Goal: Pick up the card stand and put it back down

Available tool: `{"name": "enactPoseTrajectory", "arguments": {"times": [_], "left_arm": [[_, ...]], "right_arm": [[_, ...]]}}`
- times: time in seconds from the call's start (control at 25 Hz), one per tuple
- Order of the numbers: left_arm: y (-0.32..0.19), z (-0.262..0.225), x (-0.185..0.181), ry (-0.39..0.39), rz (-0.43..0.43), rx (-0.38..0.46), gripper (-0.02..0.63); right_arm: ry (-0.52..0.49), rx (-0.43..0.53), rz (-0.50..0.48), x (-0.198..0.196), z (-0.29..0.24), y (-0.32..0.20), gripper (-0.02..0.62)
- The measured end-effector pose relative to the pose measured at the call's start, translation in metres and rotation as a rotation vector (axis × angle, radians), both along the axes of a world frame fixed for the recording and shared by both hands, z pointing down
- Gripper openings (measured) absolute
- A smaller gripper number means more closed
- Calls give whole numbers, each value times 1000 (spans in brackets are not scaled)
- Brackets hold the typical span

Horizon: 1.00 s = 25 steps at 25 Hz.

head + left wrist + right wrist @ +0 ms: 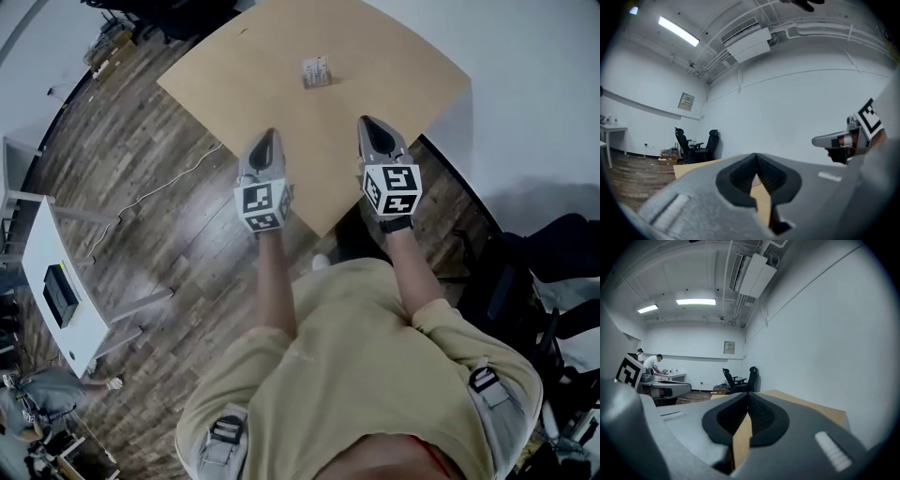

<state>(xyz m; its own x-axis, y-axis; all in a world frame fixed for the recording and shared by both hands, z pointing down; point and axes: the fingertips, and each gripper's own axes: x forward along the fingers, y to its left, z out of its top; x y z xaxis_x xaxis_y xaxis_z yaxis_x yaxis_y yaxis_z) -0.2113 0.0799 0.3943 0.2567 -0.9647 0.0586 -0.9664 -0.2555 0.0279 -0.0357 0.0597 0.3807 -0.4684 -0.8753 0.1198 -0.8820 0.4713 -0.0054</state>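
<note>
The left hand-held gripper and right hand-held gripper hover closed and empty over the worktop. The card stand stands ahead between them, seemingly awaiting pickup.

The table has a pale tan, wood-look top, smooth and matt. The floor is dark wood planking in mixed browns with a faint sheen. The left gripper and right gripper have matt grey plastic shells. Their inner pads are black, rubbery-looking and finely ribbed. The marker cube on each bears flat black-and-white print. The person's top is soft, matt beige cloth. The wall is smooth white paint. The card stand is too small to judge its material.
</note>
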Motion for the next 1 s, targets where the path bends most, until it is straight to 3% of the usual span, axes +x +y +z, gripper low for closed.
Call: {"name": "enactPoseTrajectory", "arguments": {"times": [0.36,0.64,0.84,1.0], "left_arm": [[-65,55,-24,-61,58,-102,0],[-123,99,-29,-61,111,-232,2],[-164,125,-31,-122,163,-293,5],[-203,140,-32,-138,201,-326,53]], "right_arm": [[-20,-95,-87,-33,48,-82,3],[-16,-151,-128,-32,72,-155,3],[-29,-218,-111,-16,105,-198,3],[51,-236,-90,-3,137,-233,3]]}}
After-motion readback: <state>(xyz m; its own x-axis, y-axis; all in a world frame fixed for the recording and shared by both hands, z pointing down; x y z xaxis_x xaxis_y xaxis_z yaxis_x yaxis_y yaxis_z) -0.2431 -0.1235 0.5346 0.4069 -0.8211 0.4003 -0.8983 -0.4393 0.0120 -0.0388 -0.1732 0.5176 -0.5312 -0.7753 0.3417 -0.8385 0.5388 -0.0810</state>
